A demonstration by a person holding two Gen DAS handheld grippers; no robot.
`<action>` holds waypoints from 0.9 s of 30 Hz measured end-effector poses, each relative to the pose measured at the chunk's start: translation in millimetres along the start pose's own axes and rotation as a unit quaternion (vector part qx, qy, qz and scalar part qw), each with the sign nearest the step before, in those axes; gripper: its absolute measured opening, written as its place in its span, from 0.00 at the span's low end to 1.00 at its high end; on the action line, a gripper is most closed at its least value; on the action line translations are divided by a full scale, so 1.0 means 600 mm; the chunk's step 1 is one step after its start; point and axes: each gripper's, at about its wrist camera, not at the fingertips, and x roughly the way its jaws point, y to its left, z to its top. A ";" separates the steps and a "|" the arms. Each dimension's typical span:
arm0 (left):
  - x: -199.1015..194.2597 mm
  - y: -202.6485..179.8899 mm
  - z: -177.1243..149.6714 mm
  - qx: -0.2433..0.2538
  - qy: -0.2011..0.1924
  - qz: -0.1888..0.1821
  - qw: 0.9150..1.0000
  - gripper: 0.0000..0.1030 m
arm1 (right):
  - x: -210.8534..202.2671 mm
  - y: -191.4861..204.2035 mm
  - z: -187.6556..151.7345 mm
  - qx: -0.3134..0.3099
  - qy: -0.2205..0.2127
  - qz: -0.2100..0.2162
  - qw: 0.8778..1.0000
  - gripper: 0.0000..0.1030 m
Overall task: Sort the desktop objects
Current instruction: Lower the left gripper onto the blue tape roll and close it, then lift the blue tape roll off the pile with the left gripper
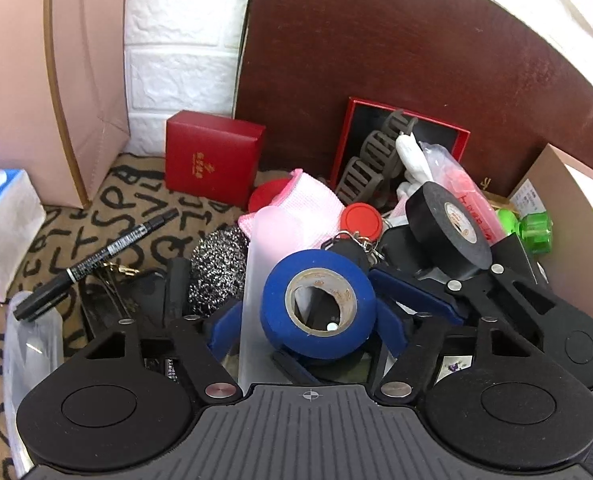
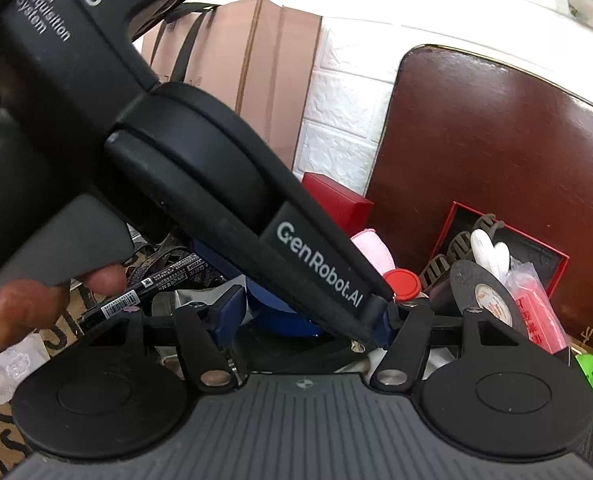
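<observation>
A blue tape roll (image 1: 318,304) stands on edge between the blue pads of my left gripper (image 1: 308,322), which is shut on it above a clear plastic box (image 1: 256,280). A black tape roll (image 1: 448,226) lies behind it to the right and also shows in the right wrist view (image 2: 484,294). My right gripper (image 2: 306,326) sits just behind the left one. Its fingers stand wide apart with nothing between the pads, and the left gripper's body (image 2: 200,184) crosses in front of it. The blue roll (image 2: 280,320) is partly hidden there.
A black marker (image 1: 96,258) lies on the lettered cloth (image 1: 128,184) at left, beside a steel scourer (image 1: 218,268). A shut red box (image 1: 212,158), an open red box (image 1: 408,140) with hair clips, a red cap (image 1: 362,218), a green item (image 1: 534,230) and a pink bag (image 1: 44,80) surround the pile.
</observation>
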 end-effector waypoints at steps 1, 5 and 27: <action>0.000 0.002 0.000 -0.005 0.002 -0.003 1.000 0.68 | 0.002 -0.002 0.002 0.005 0.002 0.003 1.000 0.67; -0.012 -0.001 -0.005 -0.004 0.008 -0.009 1.000 0.59 | -0.003 -0.002 0.005 0.011 0.006 0.014 1.000 0.64; -0.132 -0.192 -0.228 0.020 0.054 -0.081 0.995 0.60 | -0.300 0.036 -0.119 0.038 0.037 -0.021 0.998 0.62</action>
